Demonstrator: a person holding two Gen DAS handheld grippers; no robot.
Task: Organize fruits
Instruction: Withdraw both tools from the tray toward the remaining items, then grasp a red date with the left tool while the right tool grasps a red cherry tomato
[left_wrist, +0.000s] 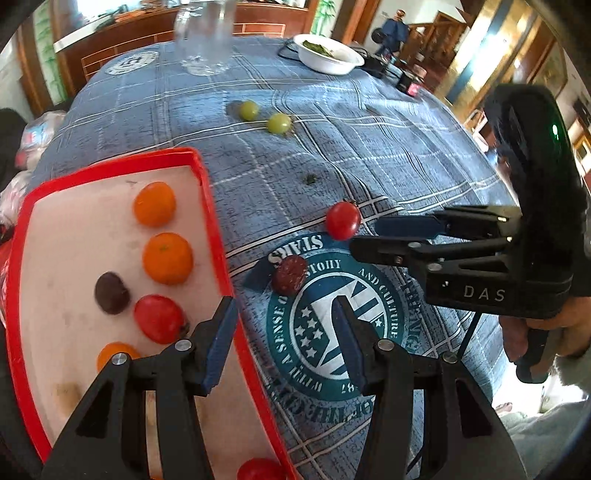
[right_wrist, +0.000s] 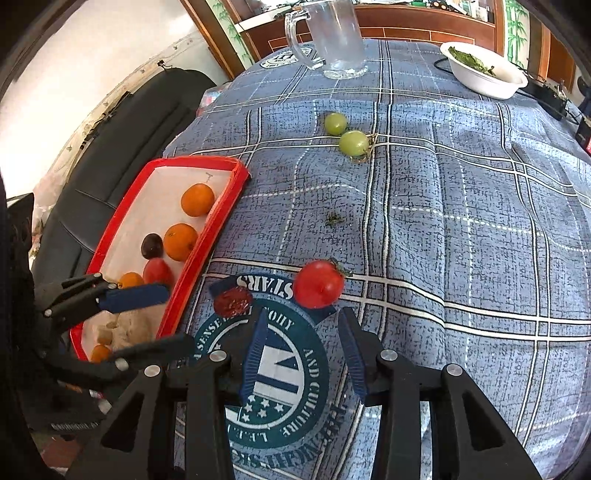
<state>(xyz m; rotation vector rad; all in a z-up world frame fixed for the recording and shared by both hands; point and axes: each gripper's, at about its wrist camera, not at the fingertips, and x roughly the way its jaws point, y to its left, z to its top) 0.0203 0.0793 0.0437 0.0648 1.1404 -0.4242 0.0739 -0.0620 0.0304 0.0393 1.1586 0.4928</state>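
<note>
A red-rimmed tray (left_wrist: 216, 229) (right_wrist: 207, 236) holds several small fruits: oranges (left_wrist: 168, 257), a red tomato (left_wrist: 159, 318) and a dark plum (left_wrist: 110, 292). On the blue cloth lie a red cherry tomato (left_wrist: 342, 220) (right_wrist: 319, 283), a dark red date (left_wrist: 290, 274) (right_wrist: 232, 299) and two green grapes (left_wrist: 279, 122) (right_wrist: 353, 143). My left gripper (left_wrist: 284, 332) is open and empty over the tray's right edge; it also shows in the right wrist view (right_wrist: 162, 317). My right gripper (right_wrist: 301, 341) is open and empty just short of the cherry tomato; it also shows in the left wrist view (left_wrist: 364, 234).
A glass mug (right_wrist: 334, 40) and a white bowl (right_wrist: 484, 70) with green leaves stand at the far side of the table. Black devices and cables (left_wrist: 388, 66) lie at the far right. A dark sofa (right_wrist: 122, 155) is left of the table.
</note>
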